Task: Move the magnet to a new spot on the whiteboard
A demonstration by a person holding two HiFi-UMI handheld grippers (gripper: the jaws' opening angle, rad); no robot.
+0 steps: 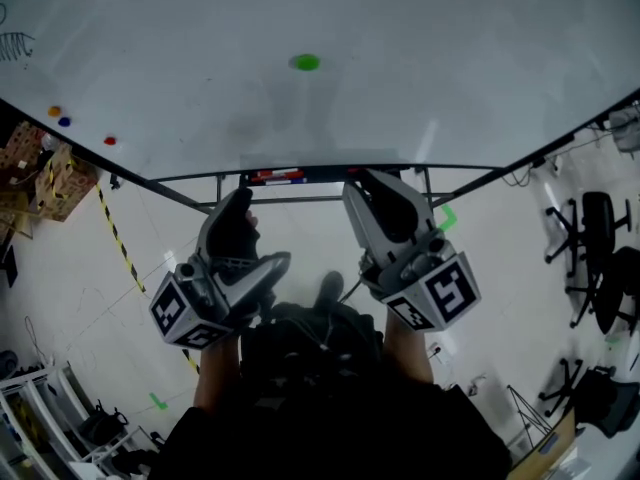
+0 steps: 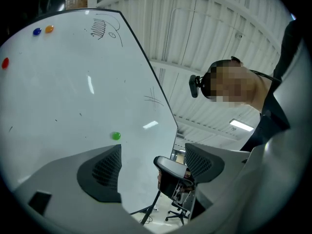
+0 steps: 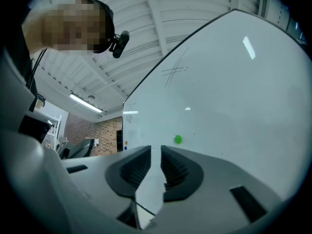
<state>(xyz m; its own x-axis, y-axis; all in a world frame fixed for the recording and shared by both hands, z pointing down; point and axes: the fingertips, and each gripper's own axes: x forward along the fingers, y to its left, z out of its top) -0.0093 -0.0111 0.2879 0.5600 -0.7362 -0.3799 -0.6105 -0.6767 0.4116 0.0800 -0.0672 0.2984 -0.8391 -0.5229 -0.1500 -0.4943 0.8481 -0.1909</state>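
A small green magnet (image 1: pixel 305 62) sticks to the whiteboard (image 1: pixel 420 58), a little left of the board's middle. Both grippers hang well below it, short of the board's lower edge. My left gripper (image 1: pixel 250 240) is open wide; in its own view the gripper (image 2: pixel 152 165) holds nothing, and the green magnet (image 2: pixel 115 136) shows above the left pad. My right gripper (image 1: pixel 385 190) has only a narrow gap between its jaws. Nothing is in that gap in the right gripper view (image 3: pixel 155 168), where the magnet (image 3: pixel 177 139) sits just above the right pad.
Orange (image 1: pixel 54 111), blue (image 1: pixel 64 121) and red (image 1: pixel 109 140) magnets sit near the board's left edge. A pen tray (image 1: pixel 277 177) runs under the board. Office chairs (image 1: pixel 595 223) stand at the right, cardboard boxes (image 1: pixel 45 173) at the left, and striped tape (image 1: pixel 118 238) crosses the floor.
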